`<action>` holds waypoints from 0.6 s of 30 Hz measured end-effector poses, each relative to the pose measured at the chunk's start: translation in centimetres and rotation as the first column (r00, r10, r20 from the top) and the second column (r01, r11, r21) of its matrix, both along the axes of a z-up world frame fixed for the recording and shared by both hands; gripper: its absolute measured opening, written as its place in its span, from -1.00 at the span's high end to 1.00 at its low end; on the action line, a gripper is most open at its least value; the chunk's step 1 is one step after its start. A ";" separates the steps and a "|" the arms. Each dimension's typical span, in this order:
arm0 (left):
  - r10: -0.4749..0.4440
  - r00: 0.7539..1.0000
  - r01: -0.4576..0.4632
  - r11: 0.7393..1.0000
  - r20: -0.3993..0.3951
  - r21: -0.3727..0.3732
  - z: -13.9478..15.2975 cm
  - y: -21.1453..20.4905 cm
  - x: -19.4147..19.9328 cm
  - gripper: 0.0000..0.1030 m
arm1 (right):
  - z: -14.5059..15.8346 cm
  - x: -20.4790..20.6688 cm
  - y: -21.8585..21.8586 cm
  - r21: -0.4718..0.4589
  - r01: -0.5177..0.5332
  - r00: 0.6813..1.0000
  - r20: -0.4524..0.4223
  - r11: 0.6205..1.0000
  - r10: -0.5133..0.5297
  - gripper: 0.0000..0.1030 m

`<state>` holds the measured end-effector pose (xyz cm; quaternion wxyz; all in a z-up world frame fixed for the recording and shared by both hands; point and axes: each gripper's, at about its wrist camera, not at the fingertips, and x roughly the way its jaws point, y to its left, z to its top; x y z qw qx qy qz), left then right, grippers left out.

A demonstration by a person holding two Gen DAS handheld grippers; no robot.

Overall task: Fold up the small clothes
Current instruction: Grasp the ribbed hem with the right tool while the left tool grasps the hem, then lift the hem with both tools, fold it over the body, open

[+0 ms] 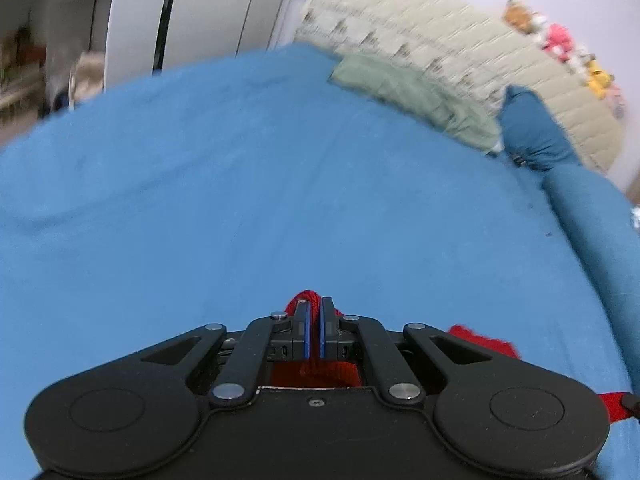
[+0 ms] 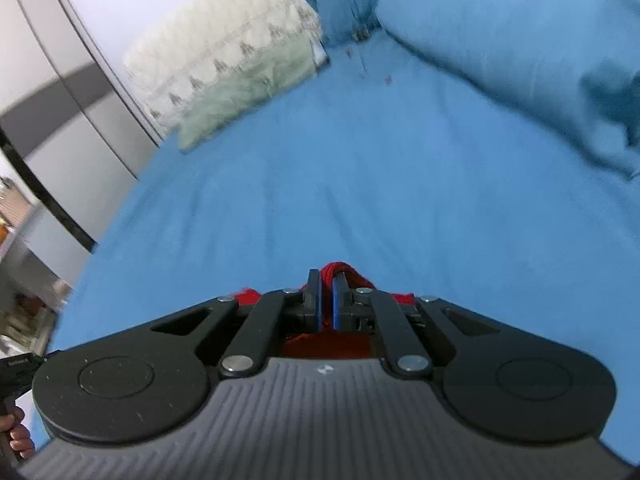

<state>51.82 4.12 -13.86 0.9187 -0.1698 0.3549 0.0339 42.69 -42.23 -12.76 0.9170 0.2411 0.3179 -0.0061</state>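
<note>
A red knit garment [image 1: 484, 338] hangs from both grippers above the blue bed sheet [image 1: 240, 200]. My left gripper [image 1: 314, 308] is shut on a bunched edge of it; red fabric pokes out above the fingertips and shows below and to the right of the tool. My right gripper [image 2: 327, 280] is shut on another edge of the red garment [image 2: 340, 270], which bulges above the tips and shows under the linkage. Most of the garment is hidden beneath both tools.
A pale green folded cloth [image 1: 416, 98] and a patterned cream pillow [image 1: 440, 40] lie at the bed's head. A blue pillow [image 1: 532, 132] and a blue duvet roll [image 2: 520, 48] lie along the side. A wardrobe [image 2: 60, 92] stands beside the bed. Plush toys [image 1: 560, 40] sit by the wall.
</note>
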 end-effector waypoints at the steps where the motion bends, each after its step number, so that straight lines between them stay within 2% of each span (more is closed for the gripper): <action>1: 0.011 1.000 -0.011 1.000 -0.014 -0.004 -0.8 0.0 0.4 0.92 | -1.1 0.9 0.1 0.003 0.005 1.000 -0.008 1.000 -0.005 0.61; 5: 0.026 0.999 -0.027 0.999 -0.027 -0.019 -2.2 0.8 2.2 0.92 | -3.5 3.1 -0.4 0.018 0.040 0.999 -0.008 0.999 -0.040 0.61; 7: 0.013 1.000 -0.013 1.000 -0.019 -0.021 -2.0 1.1 2.5 0.78 | -3.8 3.9 -0.6 0.007 0.046 0.999 -0.004 0.999 -0.046 0.51; 8: 0.016 1.000 -0.016 1.000 -0.010 -0.019 -1.5 1.3 2.2 0.63 | -4.0 3.8 -0.4 -0.014 0.050 0.999 -0.004 0.999 -0.050 0.20; 9: 0.022 1.000 -0.022 1.000 0.007 -0.009 -1.0 1.6 1.7 0.13 | -3.9 3.9 -0.2 -0.039 0.059 0.998 -0.008 0.997 -0.060 -0.09; 10: 0.020 0.999 -0.020 1.000 0.034 0.016 -0.3 1.8 0.9 -0.27 | -3.8 3.7 -0.2 -0.049 0.065 0.998 -0.003 0.997 -0.066 -0.61; 11: 0.013 0.998 -0.016 0.999 0.062 0.048 0.4 1.8 0.2 -0.34 | -3.4 2.8 0.1 -0.050 0.064 0.998 0.032 0.997 -0.063 -0.81; 13: -0.037 0.994 0.025 0.993 0.103 0.115 1.6 1.5 -2.0 -0.35 | -2.8 1.1 0.8 -0.070 0.022 0.994 0.110 0.997 -0.014 -0.82; 15: -0.135 0.985 0.121 0.985 0.108 0.123 1.5 0.7 -3.9 -0.36 | -2.5 -0.4 2.0 -0.120 -0.049 0.990 0.126 0.992 0.064 -0.83; 18: -0.264 0.964 0.260 0.961 0.037 0.099 -0.7 -1.2 -5.5 -0.37 | -3.6 -2.2 4.2 -0.170 -0.154 0.981 0.090 0.973 0.171 -0.88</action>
